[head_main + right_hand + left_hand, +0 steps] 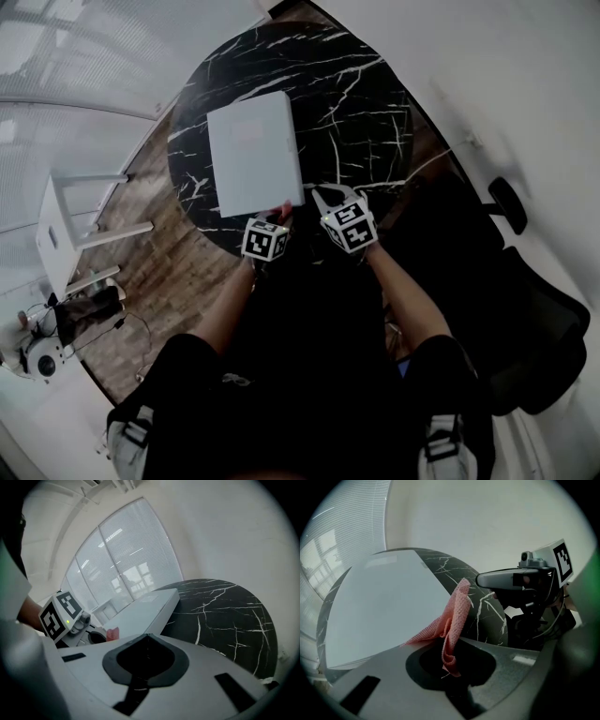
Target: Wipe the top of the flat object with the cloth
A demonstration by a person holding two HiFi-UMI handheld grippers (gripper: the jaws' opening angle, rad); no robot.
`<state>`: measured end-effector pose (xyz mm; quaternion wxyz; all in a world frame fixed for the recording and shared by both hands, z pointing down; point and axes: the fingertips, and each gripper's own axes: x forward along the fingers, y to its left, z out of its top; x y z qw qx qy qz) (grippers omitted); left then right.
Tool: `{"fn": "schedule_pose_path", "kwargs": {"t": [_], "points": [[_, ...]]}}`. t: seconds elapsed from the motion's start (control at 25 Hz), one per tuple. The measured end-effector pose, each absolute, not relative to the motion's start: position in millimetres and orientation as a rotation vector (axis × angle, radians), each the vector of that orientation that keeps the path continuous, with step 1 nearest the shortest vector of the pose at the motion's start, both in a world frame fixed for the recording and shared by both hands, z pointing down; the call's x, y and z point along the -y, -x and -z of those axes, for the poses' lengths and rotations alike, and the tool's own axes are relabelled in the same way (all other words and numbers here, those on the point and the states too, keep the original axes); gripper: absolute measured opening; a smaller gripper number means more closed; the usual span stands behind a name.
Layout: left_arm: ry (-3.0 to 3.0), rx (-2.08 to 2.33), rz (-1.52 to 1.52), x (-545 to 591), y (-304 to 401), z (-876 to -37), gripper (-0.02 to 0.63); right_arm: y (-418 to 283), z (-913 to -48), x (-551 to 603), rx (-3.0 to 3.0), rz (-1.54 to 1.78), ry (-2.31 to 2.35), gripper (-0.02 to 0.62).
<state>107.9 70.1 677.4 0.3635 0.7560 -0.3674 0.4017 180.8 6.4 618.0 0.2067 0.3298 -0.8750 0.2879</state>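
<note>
Pink, waffle-textured cloth (453,620) is clamped between the jaws of the left gripper (282,213). We see it bunched at the jaws' tips, with one fold standing up ahead of them and another spreading left toward the near edge of the flat object (253,153). Whether that fold presses on the object's top we cannot tell.

The flat object is a white rectangular slab with a plain pale top. It lies flat on the table (366,103), ahead of the left gripper and a little to its left, and the gripper's tips sit at the slab's near right corner. The table is round, of black stone with white veins.

Just to the right of the left gripper we find the right gripper (322,199), close beside it but apart from it. Its tips are over bare table just off the same corner of the slab. Its jaws are closed together with nothing between them. Seen from the right gripper, the slab lies ahead and to the left, and a scrap of the pink cloth shows beside the left gripper's marker cube (58,616).

Off the table, behind and to the left of the left gripper, a white stand (70,234) rests on the wood-patterned floor (155,272). To the right of the right gripper is a dark chair (539,328).
</note>
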Motion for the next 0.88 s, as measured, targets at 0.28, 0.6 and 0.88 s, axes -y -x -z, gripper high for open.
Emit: {"fn": "schedule_pose_path", "kwargs": {"t": [0.28, 0.6, 0.88], "points": [[-1.964, 0.904, -1.030, -68, -124, -678, 0.020, -193, -618, -2, 2.435, -0.817, -0.956, -0.003], [-2.002, 0.881, -1.062, -64, -136, -680, 0.020, -203, -618, -3, 2.432, -0.825, -0.983, -0.003], [-2.018, 0.852, -1.084, -64, -150, -679, 0.020, -216, -617, -6, 2.428, -0.839, -1.018, -0.003]]}}
